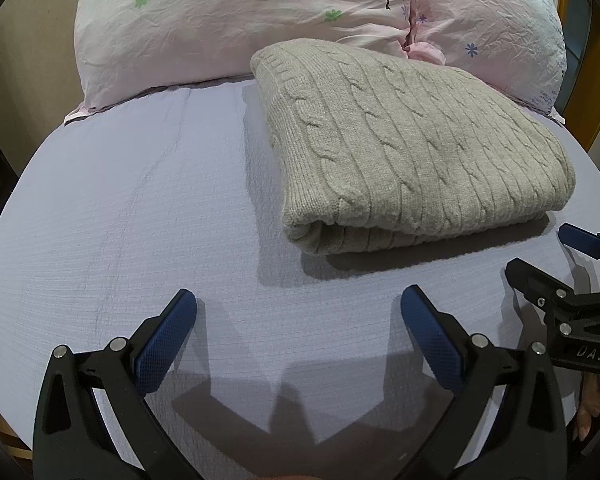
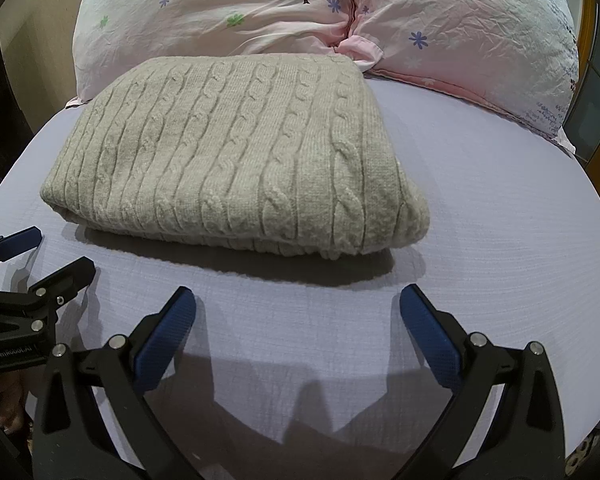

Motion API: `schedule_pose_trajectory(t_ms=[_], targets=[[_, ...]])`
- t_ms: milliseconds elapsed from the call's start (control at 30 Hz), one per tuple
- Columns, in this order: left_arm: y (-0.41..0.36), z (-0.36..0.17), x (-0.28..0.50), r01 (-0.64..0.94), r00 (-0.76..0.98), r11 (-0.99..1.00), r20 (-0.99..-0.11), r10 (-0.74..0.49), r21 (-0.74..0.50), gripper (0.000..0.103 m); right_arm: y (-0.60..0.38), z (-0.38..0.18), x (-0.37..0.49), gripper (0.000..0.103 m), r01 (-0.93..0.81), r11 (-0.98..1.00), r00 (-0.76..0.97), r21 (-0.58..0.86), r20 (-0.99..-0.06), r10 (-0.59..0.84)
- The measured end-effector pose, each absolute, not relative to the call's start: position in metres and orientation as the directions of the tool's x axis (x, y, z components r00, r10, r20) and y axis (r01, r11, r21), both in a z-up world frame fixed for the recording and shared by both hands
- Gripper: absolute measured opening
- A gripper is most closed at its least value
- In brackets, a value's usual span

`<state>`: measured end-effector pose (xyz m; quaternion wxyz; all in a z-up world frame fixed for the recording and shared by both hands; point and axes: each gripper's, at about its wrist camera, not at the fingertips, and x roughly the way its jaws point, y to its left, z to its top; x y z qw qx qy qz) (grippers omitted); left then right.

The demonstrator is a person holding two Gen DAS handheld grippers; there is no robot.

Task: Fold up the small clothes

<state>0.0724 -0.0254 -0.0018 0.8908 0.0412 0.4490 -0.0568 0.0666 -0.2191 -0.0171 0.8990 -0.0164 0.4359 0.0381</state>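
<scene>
The left gripper (image 1: 298, 312) and right gripper (image 2: 298, 312) both gape wide and empty above the lavender bedsheet (image 1: 120, 220). Just beyond them lies the grey cable-knit sweater (image 2: 236, 160), folded into a thick, neat rectangle, its far edge touching the pink flowered pillows (image 2: 260, 20).

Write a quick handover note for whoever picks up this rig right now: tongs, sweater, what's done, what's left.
Left tongs: open, empty, low over the lavender sheet, short of the sweater.
Right tongs: open, empty, also short of the sweater's near edge; both sit side by side.
Grey cable-knit sweater: lying on the sheet as a compact folded rectangle, layers stacked, far end close to the pink floral pillows.
Done: the sweater looks fully folded and released.
Left: probably nothing on this piece beyond a tidy-up of the edges; no other garment is in view.
</scene>
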Motion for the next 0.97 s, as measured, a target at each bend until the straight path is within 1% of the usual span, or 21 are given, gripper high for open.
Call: schedule_pose_trajectory(t_ms=[967], targets=[[-0.0245, -0.0022, 0.0731, 0.144, 0.589, 0.989, -0.805, -0.066, 0.024, 0.102, -0.219, -0.0167, 0.067, 0.101, -0.082, 0.997, 0.618, 0.004, -0.785, 0.053]])
